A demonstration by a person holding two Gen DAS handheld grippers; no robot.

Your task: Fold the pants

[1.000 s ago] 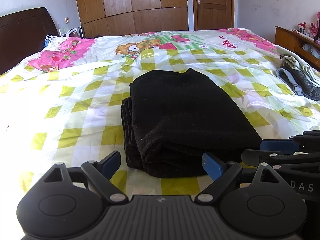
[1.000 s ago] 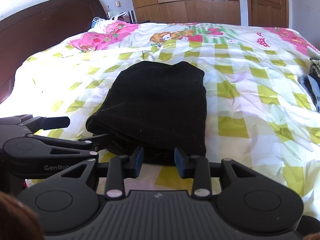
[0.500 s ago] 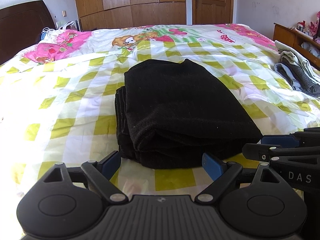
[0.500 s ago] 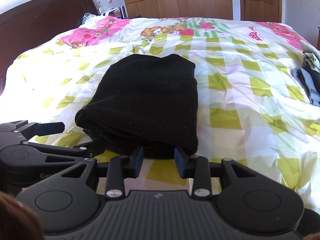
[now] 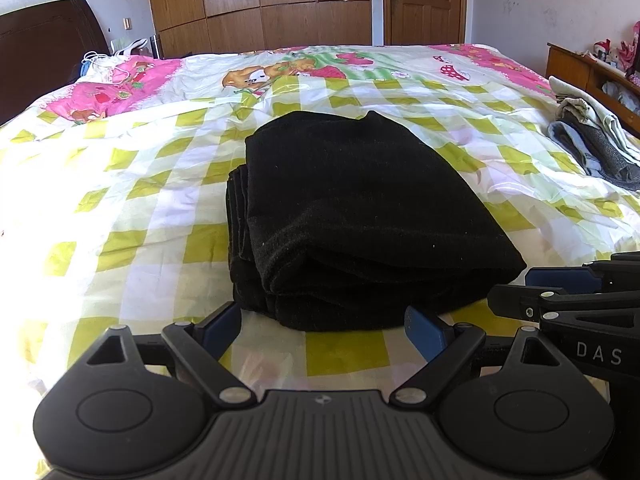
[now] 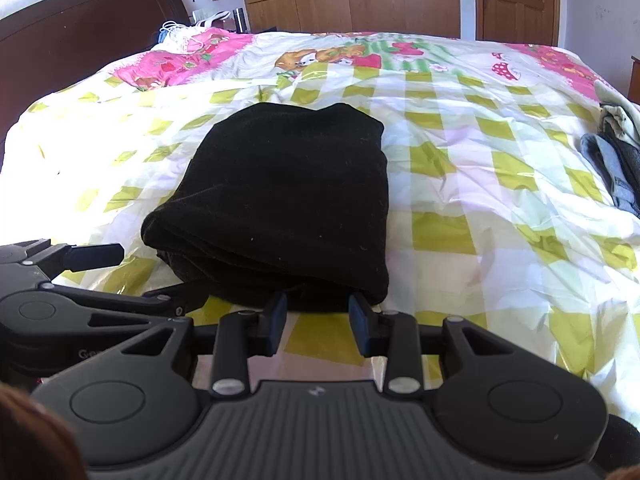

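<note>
The black pants (image 5: 360,216) lie folded into a thick, layered rectangle in the middle of the checked bedspread (image 5: 132,208). My left gripper (image 5: 322,330) stands wide open just short of their near edge, with nothing between its fingers. In the right wrist view the pants (image 6: 288,200) lie ahead of my right gripper (image 6: 319,320). Its jaws stand partly open with only bedspread (image 6: 460,200) showing in the gap, the tips at the near edge of the fold. Each gripper shows in the other's view: the right gripper (image 5: 536,292) and the left gripper (image 6: 136,276).
A pile of grey and pale clothes (image 5: 592,148) lies at the bed's right edge, also visible as the clothes pile (image 6: 616,168). A dark wooden headboard (image 6: 80,40) stands on the left, a wardrobe (image 5: 260,8) and door (image 5: 424,0) at the back, and a wooden shelf (image 5: 576,64) on the right.
The pants' near edge sits slightly farther from both sets of fingertips than a second ago. The pants have not moved and both jaw widths are the same.
</note>
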